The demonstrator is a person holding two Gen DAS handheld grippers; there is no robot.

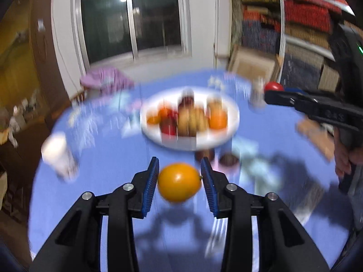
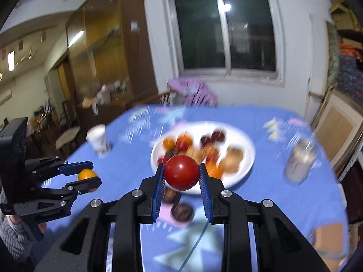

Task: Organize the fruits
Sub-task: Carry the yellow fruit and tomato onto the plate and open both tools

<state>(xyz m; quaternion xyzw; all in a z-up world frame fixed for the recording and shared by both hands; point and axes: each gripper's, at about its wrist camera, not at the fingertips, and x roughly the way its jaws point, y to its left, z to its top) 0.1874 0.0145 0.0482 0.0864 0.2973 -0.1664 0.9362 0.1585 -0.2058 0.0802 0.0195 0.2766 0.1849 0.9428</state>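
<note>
Between the blue pads of the left gripper (image 1: 179, 181) sits an orange fruit (image 1: 179, 182), pinched on both sides and lifted above the blue tablecloth (image 1: 113, 170). The right gripper (image 2: 181, 176) clamps a red tomato (image 2: 182, 172) near its fingertips, in front of the blurred white plate (image 2: 247, 149) of mixed fruit.

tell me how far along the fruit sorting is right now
Mostly done: the white plate already holds a pile of fruit. In hand: the left gripper grips an orange fruit and the right gripper a red fruit, both above the table. Left: two dark fruits on the blue tablecloth near the plate.
</note>
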